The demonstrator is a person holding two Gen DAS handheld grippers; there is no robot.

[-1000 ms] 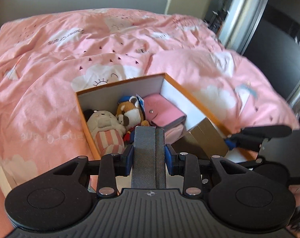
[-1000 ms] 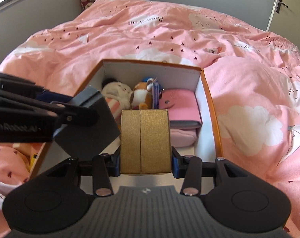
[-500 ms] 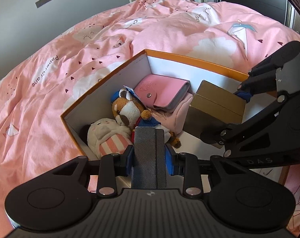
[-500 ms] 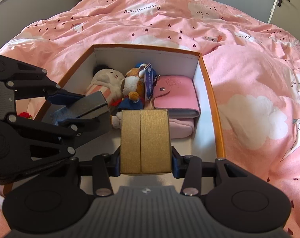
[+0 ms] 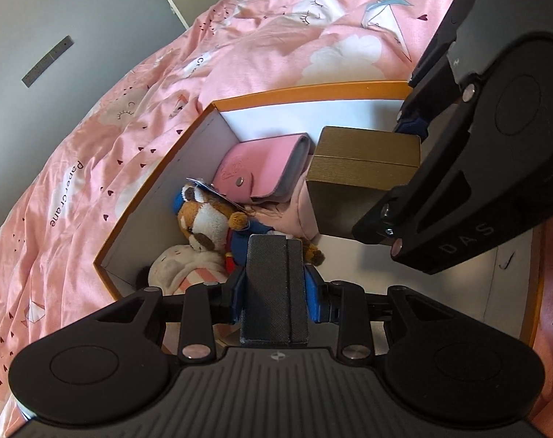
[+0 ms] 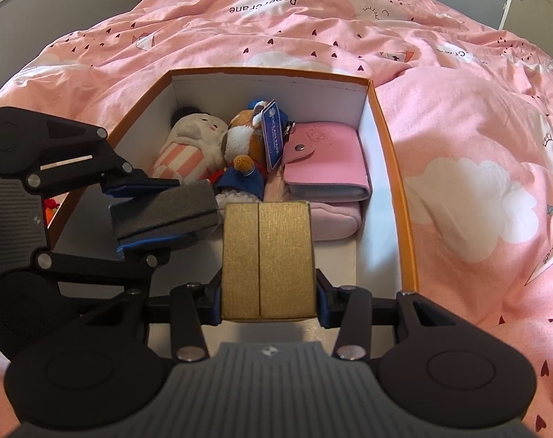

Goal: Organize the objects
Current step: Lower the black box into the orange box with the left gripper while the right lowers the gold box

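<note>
Left gripper (image 5: 276,284) clamping grey case (image 5: 276,284), right gripper (image 6: 269,294) clamping gold box (image 6: 268,261), both hovering inside orange bin (image 6: 393,182); likely rigid, light, side-held.

Pink bed (image 6: 459,73) — orange box (image 6: 389,153) on it

Gold box (image 6: 268,261), grey case (image 5: 278,290), both gripped

Two plush toys (image 6: 218,138), one pink wallet (image 6: 327,160), one gold box (image 6: 269,259), one grey case (image 5: 276,284), one orange carton (image 6: 396,189).
</note>
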